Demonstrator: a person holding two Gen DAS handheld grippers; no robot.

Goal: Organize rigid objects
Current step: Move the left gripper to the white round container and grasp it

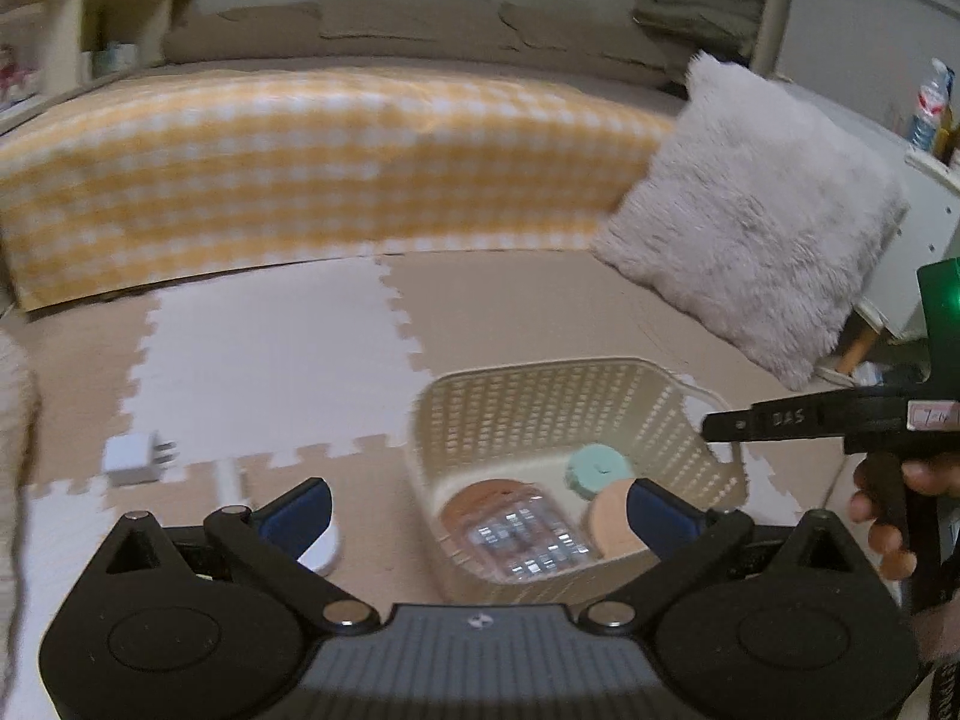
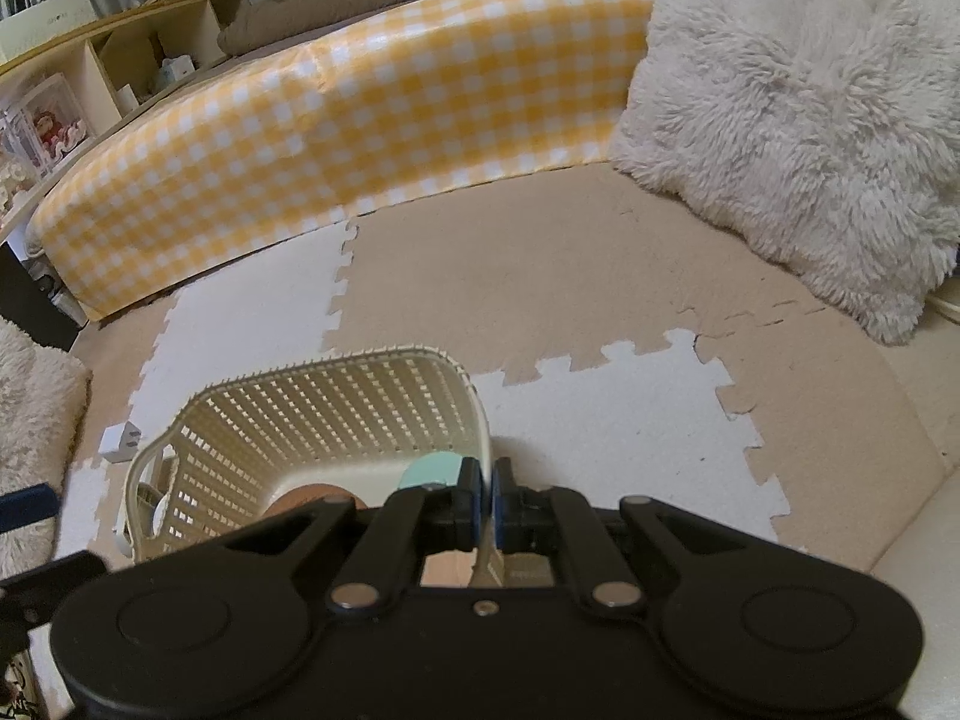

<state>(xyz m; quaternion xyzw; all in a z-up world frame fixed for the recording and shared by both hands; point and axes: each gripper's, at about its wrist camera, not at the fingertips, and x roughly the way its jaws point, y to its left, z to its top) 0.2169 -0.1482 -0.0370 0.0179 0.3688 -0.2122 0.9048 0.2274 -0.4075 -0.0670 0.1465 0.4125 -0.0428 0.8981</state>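
A cream perforated basket (image 1: 540, 414) stands on the foam floor mat. Inside it lie a teal round piece (image 1: 600, 468), a peach disc (image 1: 609, 525) and a clear ridged box (image 1: 522, 537) on something brown. My left gripper (image 1: 480, 516) hangs open above the basket's near side, with nothing between its blue pads. In the right wrist view my right gripper (image 2: 487, 480) is shut on the basket (image 2: 312, 408) at its right rim, with the teal piece (image 2: 429, 471) just to its left. A white charger plug (image 1: 135, 456) lies on the mat left of the basket.
A white round object (image 1: 327, 552) sits partly hidden under my left finger. A yellow checked sofa front (image 1: 300, 168) runs across the back, and a fluffy white cushion (image 1: 756, 216) leans at the right. A hand (image 1: 888, 516) holds the right gripper (image 1: 720, 425). Shelves (image 2: 90, 60) stand at the far left.
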